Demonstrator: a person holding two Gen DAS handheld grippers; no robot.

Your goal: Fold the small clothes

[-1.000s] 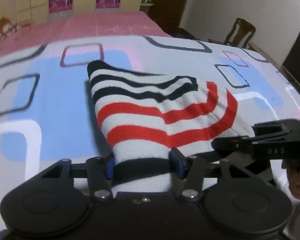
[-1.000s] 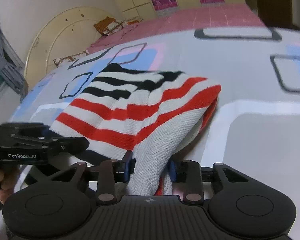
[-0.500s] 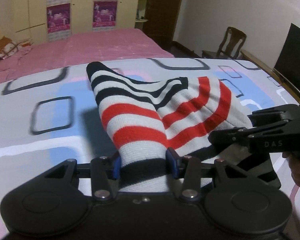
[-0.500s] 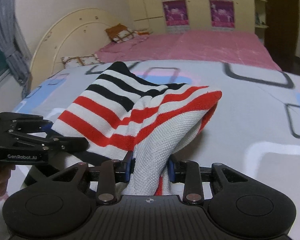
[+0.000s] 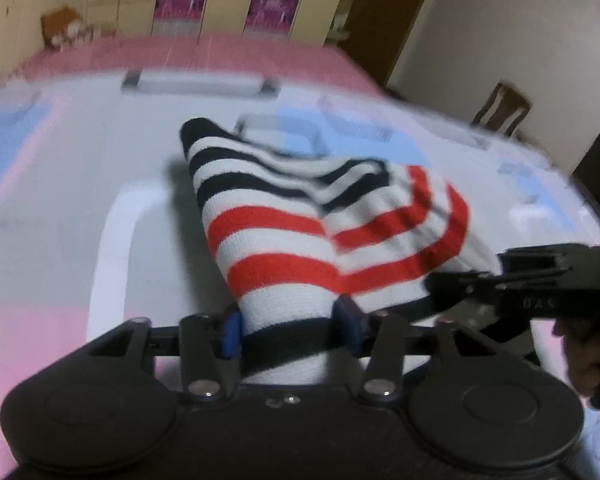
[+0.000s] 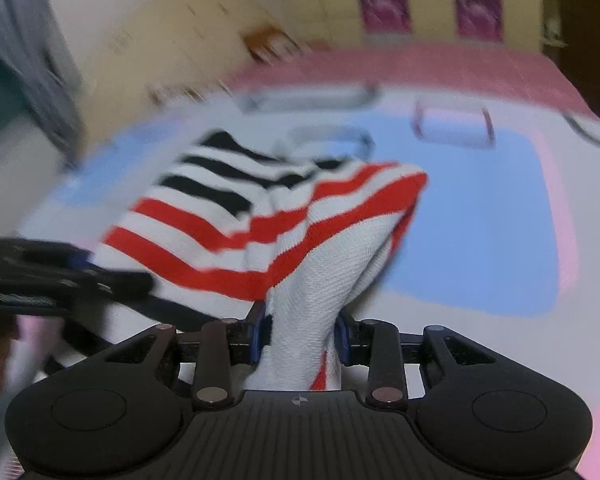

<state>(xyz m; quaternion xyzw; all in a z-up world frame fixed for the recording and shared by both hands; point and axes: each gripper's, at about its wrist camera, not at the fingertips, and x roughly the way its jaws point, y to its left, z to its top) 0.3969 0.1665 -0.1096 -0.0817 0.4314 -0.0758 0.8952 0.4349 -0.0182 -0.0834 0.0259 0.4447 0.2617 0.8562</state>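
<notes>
1. Striped garment [image 5: 308, 216], knitted in black, red and white bands, sits in the middle of both frames, bunched and lifted at its near edge while its far end trails onto the bedspread [image 5: 80, 200].
2. My left gripper [image 5: 288, 326] pinches the near edge at the black band, low centre of the left view; the blue pads are pressed against the cloth on both sides.
3. My right gripper [image 6: 302, 334] pinches another bunch of the same edge, mostly the white knit, low centre of the right view, pads tight on it too.
4. Each gripper shows in the other's view: the right one at the right edge of the left view, the left one at the left edge of the right view, both just beside the cloth.
5. I judge this to be the carrying part of a fold: the near edge is held up by both grips and not yet laid over the far part. Both views are blurred.
6. Next, I would need to bring both grips forward together, level with each other, lower the held edge onto the far end so the stripes line up, then release.
7. Uneven height could twist the fold.
</notes>
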